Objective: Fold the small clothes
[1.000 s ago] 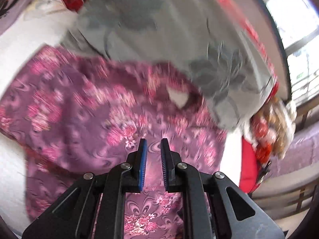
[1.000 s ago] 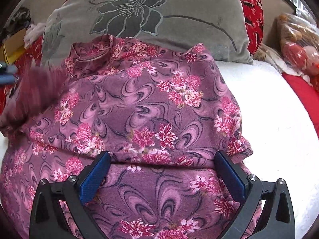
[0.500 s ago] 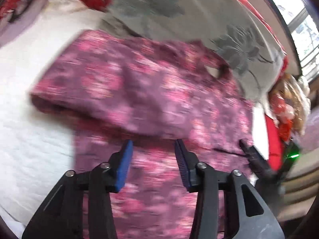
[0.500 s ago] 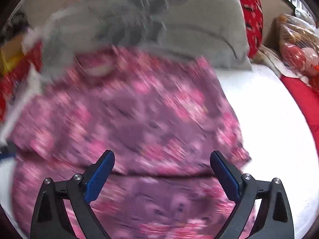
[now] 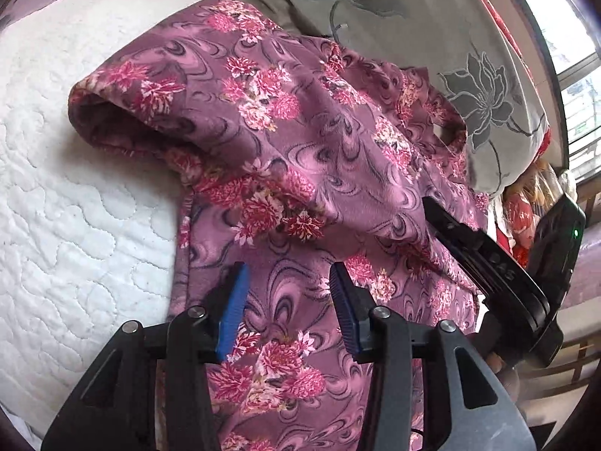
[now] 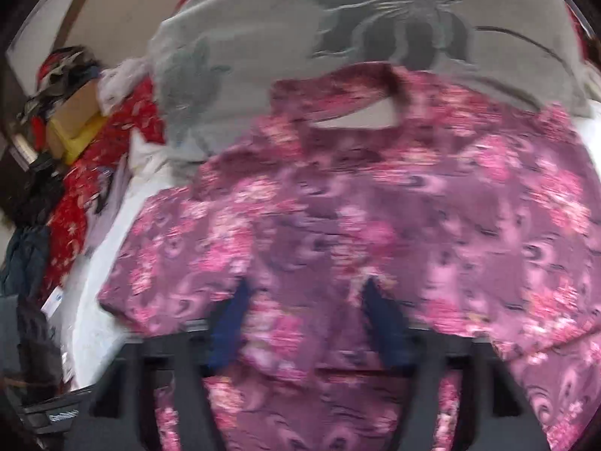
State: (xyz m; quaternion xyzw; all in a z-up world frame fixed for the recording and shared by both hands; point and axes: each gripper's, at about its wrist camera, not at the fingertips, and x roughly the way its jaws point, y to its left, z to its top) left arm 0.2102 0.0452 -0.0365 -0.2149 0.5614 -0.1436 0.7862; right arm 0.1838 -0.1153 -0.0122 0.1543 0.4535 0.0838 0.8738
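Observation:
A purple garment with pink flowers (image 5: 300,143) lies on a white quilted bed (image 5: 56,206), its sleeve folded over the body. My left gripper (image 5: 287,302) is open and empty, hovering over the garment's lower part. The right gripper's body (image 5: 488,263) shows at the right of the left wrist view. In the blurred right wrist view the same garment (image 6: 375,225) fills the frame, collar toward the pillow. My right gripper (image 6: 306,323) is open over the cloth, its jaws narrower than before, holding nothing.
A grey pillow with a flower pattern (image 5: 432,37) lies behind the garment and also shows in the right wrist view (image 6: 319,37). Red cloth and a cardboard box (image 6: 75,112) sit at the left. A window (image 5: 574,56) is at the far right.
My left gripper opened, let go of the sleeve and drew back toward the hem. My right gripper swung left and its jaws narrowed. The sleeve now lies folded over the body.

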